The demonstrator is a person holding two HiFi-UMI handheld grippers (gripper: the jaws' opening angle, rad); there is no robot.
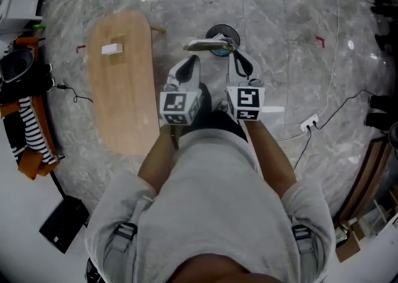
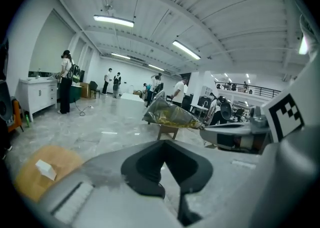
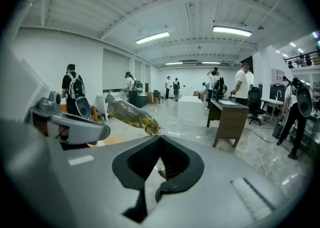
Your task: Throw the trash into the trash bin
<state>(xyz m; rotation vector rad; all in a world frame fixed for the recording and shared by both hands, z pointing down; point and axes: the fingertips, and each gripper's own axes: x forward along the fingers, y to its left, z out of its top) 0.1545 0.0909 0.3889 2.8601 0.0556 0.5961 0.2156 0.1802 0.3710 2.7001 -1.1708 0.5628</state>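
A crumpled clear wrapper with yellow inside [image 1: 205, 45] hangs over the grey floor in front of me. My right gripper [image 1: 234, 46] is shut on its right end. The right gripper view has the wrapper [image 3: 131, 114] running up and left from the closed jaw tips. In the left gripper view it [image 2: 170, 114] sticks out from the right gripper [image 2: 231, 136]. My left gripper [image 1: 191, 62] is beside it on the left, jaws together and empty. A dark round thing with blue in it [image 1: 221, 32], perhaps the bin, lies on the floor just beyond the wrapper.
A wooden oval table [image 1: 121, 89] with a small white box [image 1: 112, 48] stands to the left. A power strip with cables [image 1: 309, 124] lies on the floor at right, clothes [image 1: 28, 129] at far left. A dark desk [image 3: 230, 119] and several people are farther off.
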